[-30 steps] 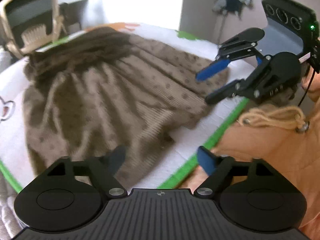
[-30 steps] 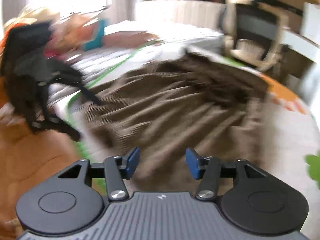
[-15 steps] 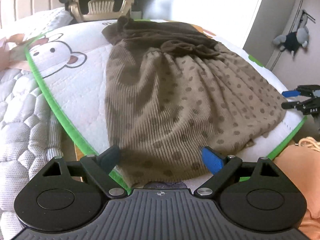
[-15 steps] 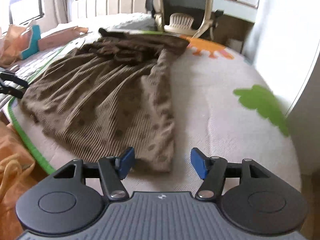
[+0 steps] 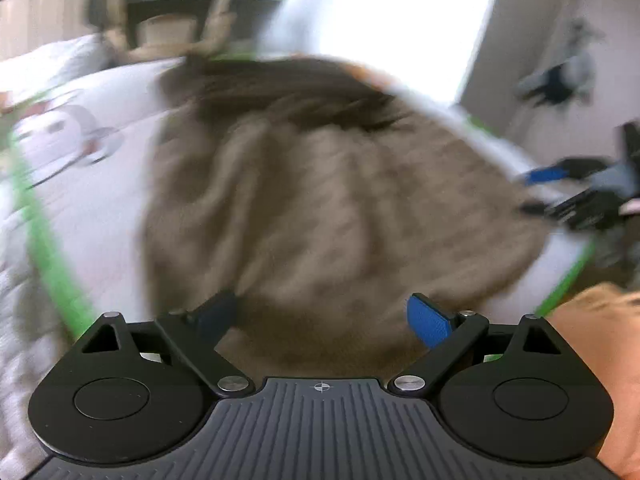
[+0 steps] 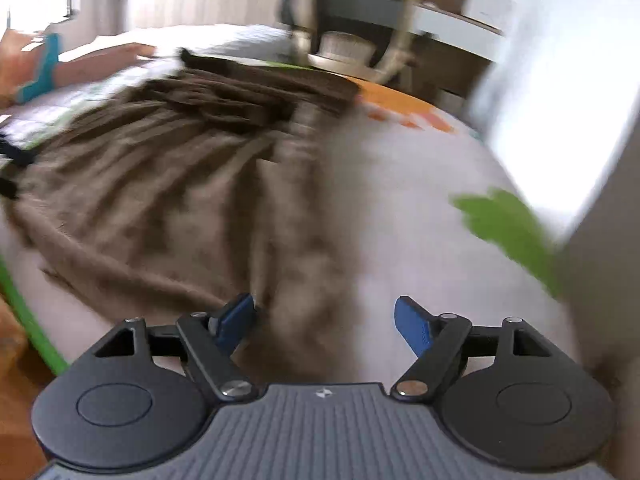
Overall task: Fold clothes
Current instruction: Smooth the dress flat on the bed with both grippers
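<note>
A brown dotted dress (image 5: 328, 208) lies spread on a white cartoon-print mat (image 5: 100, 168), its darker top at the far end. Both views are blurred by motion. My left gripper (image 5: 320, 320) is open, its blue pads straddling the near hem of the dress. Over at the right hem corner, the dress (image 6: 160, 200) runs under my right gripper (image 6: 325, 320), which is open too, with the cloth edge between its fingers. In the left wrist view the right gripper (image 5: 560, 192) shows at the far right edge of the dress.
The mat (image 6: 420, 208) has a green border (image 5: 48, 240) and a green print (image 6: 508, 224). An office chair (image 6: 352, 20) stands behind the bed. Orange clothing (image 5: 600, 340) is at my near right. A pale headboard (image 6: 208, 0) is far back.
Both grippers have dropped closer to the dress hem and their fingers have spread wider. The views have gone blurry with motion.
</note>
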`<state>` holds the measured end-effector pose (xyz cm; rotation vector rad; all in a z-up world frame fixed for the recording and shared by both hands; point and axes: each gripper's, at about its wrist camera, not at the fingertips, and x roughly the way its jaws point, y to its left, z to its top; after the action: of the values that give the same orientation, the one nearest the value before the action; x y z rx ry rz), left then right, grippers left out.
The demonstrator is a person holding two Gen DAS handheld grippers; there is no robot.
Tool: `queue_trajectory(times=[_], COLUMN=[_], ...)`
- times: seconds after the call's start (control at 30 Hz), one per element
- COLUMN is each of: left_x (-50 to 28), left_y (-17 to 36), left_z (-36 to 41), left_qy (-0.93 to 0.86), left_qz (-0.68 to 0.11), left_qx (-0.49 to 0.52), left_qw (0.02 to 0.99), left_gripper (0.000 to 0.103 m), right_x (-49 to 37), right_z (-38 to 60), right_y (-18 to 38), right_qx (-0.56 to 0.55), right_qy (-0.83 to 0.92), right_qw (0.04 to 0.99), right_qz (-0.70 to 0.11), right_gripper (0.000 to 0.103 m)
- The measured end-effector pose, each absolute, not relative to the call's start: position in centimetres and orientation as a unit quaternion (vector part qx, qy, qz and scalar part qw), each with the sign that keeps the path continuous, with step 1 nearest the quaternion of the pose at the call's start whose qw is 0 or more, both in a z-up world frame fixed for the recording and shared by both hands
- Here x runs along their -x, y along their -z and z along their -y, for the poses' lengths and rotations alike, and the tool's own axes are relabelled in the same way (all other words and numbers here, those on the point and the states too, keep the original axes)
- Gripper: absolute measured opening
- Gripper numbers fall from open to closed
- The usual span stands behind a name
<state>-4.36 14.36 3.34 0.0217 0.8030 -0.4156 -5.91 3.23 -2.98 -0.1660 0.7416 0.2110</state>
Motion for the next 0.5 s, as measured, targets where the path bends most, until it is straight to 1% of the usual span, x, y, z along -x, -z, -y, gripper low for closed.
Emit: queue_trajectory(times=[0.07,0.2,0.37,0.5], left_x=[5.1,4.7,1.7,-2.8], left_y=[-3.1,-4.2,-7.2,-9.0], left_z=[-15.1,-15.8,-15.2,-13.6], left_qy=[0.195,0.195,0.216,0.229], left_qz=[-0.387,-0.391,-0.372,-0.349], left_qx=[-0.014,0.018,0.064,0.081], left_qw=[0.901,0.899,0.901,0.905], left_gripper=[0.096,0.096,0.098,0.099], right_x=[6.1,5.8,0.8,-5.5], right_z=[-2.4,-1.3,-4.7,-6.6], right_y=[2.7,1.9,-0.9,-0.3], right_qx=[0.075,0.066,0.098,0.140], right_qy=[-0.093,-0.083,-0.118,-0.104], right_qw=[0.925,0.928,0.931,0.924], right_qz=[-0.362,-0.358,-0.331,-0.340], right_gripper=[0.079,0.079,0.082,0.083])
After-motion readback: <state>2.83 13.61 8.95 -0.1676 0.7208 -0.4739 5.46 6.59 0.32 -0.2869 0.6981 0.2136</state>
